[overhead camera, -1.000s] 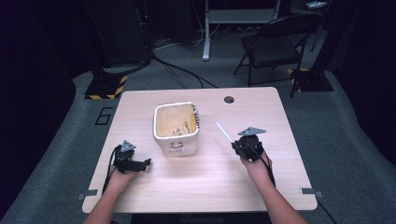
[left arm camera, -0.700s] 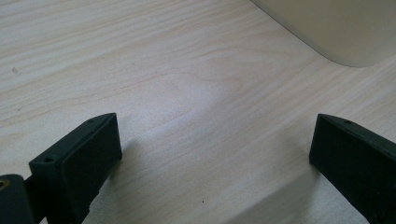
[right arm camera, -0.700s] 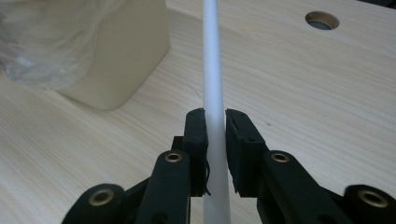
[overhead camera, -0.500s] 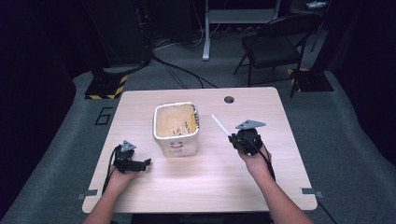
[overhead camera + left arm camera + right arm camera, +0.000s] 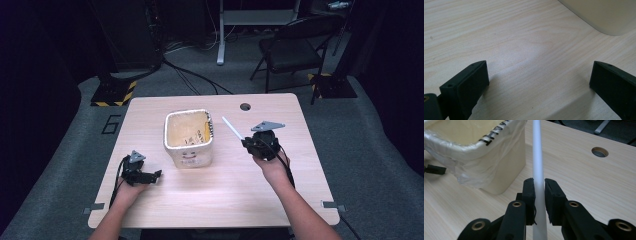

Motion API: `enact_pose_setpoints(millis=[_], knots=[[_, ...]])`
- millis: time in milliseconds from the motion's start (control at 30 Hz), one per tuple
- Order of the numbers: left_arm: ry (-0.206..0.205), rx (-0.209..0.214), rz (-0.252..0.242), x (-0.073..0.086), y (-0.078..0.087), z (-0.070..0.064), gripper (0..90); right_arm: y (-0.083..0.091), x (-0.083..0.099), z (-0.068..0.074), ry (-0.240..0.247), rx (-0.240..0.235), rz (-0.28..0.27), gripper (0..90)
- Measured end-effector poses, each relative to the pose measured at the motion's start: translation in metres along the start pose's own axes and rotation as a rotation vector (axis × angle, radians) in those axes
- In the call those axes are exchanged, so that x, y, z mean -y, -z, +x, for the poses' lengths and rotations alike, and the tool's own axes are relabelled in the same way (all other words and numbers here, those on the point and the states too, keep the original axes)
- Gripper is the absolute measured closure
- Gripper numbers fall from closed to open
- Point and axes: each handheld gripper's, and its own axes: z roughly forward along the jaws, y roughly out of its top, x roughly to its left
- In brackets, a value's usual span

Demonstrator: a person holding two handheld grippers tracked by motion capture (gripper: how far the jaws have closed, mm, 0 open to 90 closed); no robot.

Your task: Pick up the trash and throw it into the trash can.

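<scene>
While your right tongs (image 5: pixel 245 142) are lifted above the worktop (image 5: pixel 235 200), they clamp a thin white stick (image 5: pixel 232 128) between both jaws; in the right gripper view the stick (image 5: pixel 538 167) runs straight up between the jaws and past them. From above, the stick slants up and away from your hand toward the cream bin (image 5: pixel 189 137), with its free end close to the bin's right rim but not over the opening. The bin stands upright near the middle of the worktop, lined with a clear plastic bag, and shows black lettering on its wall in the right gripper view (image 5: pixel 474 152).

Your left tongs (image 5: pixel 156 175) rest low at the worktop's near left side, jaws spread wide with nothing between them. In the left gripper view only bare wood lies between the jaws, and a corner of the bin (image 5: pixel 609 17) sits ahead of them, apart.
</scene>
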Motion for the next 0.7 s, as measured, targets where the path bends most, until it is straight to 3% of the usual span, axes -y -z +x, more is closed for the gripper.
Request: enact_pose_setpoints(millis=[700], knots=[[0.0, 0.001, 0.0, 0.0, 0.0, 0.0, 1.9, 0.003, -0.029, 0.018, 0.044, -0.053, -0.016, 78.4]])
